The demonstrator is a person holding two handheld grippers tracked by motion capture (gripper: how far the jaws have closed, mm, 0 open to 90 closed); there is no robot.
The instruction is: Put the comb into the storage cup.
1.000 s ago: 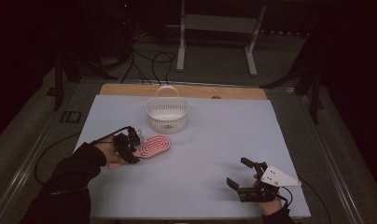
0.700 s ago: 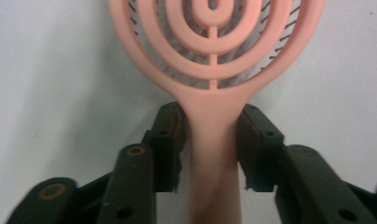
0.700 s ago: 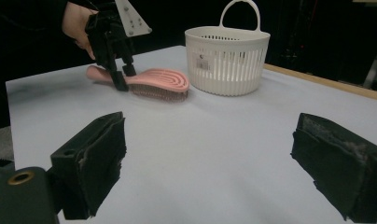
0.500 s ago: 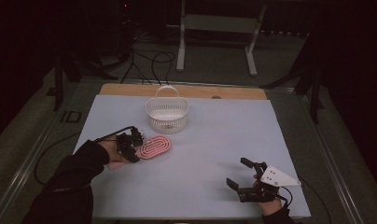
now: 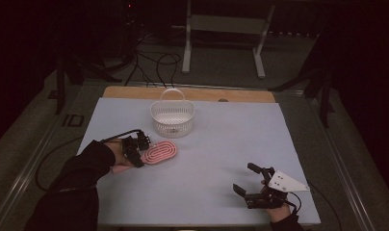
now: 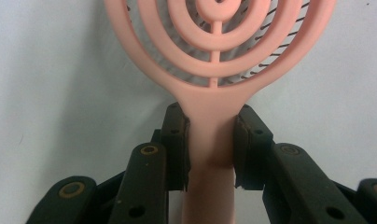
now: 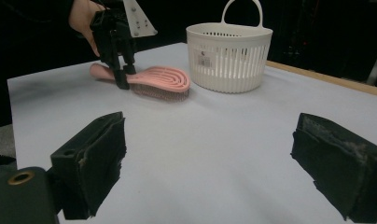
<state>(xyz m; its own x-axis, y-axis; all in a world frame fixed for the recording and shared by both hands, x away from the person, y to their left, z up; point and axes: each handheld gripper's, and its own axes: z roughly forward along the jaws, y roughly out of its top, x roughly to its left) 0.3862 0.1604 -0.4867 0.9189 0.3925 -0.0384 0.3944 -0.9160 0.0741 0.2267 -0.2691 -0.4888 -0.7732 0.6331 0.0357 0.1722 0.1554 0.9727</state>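
A pink hairbrush (image 5: 160, 152) with a ringed oval head lies bristles down on the pale blue table, left of centre. My left gripper (image 5: 140, 151) is shut on its handle just below the head; in the left gripper view both pads press the pink hairbrush (image 6: 210, 140) neck. The right gripper view shows the left gripper (image 7: 123, 77) standing over the hairbrush (image 7: 161, 81). A white slotted basket (image 5: 172, 117) with a hoop handle stands just beyond the brush. My right gripper (image 5: 245, 179) rests open near the front right, nothing between its fingers (image 7: 91, 163).
A wooden strip (image 5: 192, 93) runs along the table's far edge. Cables trail on the floor behind, near a white metal stand (image 5: 221, 29). A wide stretch of bare table lies between the two grippers.
The left gripper has settled lower on the brush handle and closed on it. The right gripper has stayed where it was.
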